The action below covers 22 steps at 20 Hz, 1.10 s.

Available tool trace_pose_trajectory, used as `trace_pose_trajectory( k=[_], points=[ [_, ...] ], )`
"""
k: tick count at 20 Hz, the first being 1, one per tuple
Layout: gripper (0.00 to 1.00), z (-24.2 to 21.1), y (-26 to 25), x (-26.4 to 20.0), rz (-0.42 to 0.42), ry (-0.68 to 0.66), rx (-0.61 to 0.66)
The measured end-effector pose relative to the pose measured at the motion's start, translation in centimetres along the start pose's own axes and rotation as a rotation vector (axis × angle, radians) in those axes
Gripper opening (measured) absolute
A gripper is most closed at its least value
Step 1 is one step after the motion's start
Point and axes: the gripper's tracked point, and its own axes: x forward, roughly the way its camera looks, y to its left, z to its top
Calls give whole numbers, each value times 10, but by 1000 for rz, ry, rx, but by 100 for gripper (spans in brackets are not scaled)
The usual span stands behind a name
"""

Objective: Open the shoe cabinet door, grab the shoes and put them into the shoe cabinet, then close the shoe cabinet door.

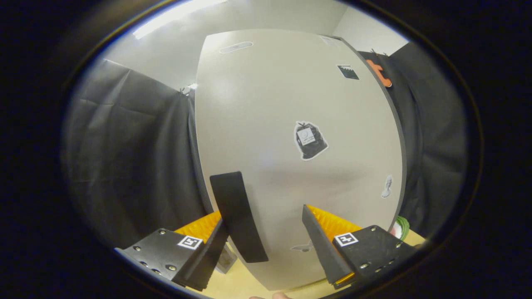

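Spreading apart with open air between them, the fingers of the gripper (266, 245) grasp nothing; its jaws stand released just in front of the shoe cabinet door (291, 124). Rising between the fingers, nearer the left one, is a dark strip-shaped handle (237, 216) fixed to the door near its left edge; whether that finger touches it I cannot tell. A pale wooden floor (245, 284) shows just below the fingers.

My judgement is that the door is a stiff, smooth, flat panel, fairly light on its hinges, offering no purchase on its face. The handle is the place to take hold, closing both fingers across its narrow width and pulling outward.

Beyond the fingers the door carries several stickers, one a black bag sticker (309, 140) at mid height. The door appears closed, so the cabinet's inside is hidden, and the hinge side is hard to judge. Something green and white (402, 226) peeks past the door's lower right edge, too cut off to name.
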Motion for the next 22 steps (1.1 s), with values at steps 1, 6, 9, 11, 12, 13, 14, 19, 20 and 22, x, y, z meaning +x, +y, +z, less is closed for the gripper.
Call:
trace_pose_trajectory(
  k=[1,6,9,11,12,13,14,19,20,22],
  points=[
    [99,-1,1,3,-5,1,1],
    [99,-3,3,20,-23,7,2],
    [99,-5,4,25,-27,4,7],
    [99,-5,6,28,-37,-1,-3],
    [99,-5,7,29,-41,-3,-7],
    [99,-6,8,29,-45,-5,-11],
    [99,-6,9,29,-49,-7,-14],
    [99,-10,11,31,-65,-17,-26],
    [99,-11,12,32,-68,-18,-28],
    [99,-11,11,35,-73,-18,-34]
  ],
)
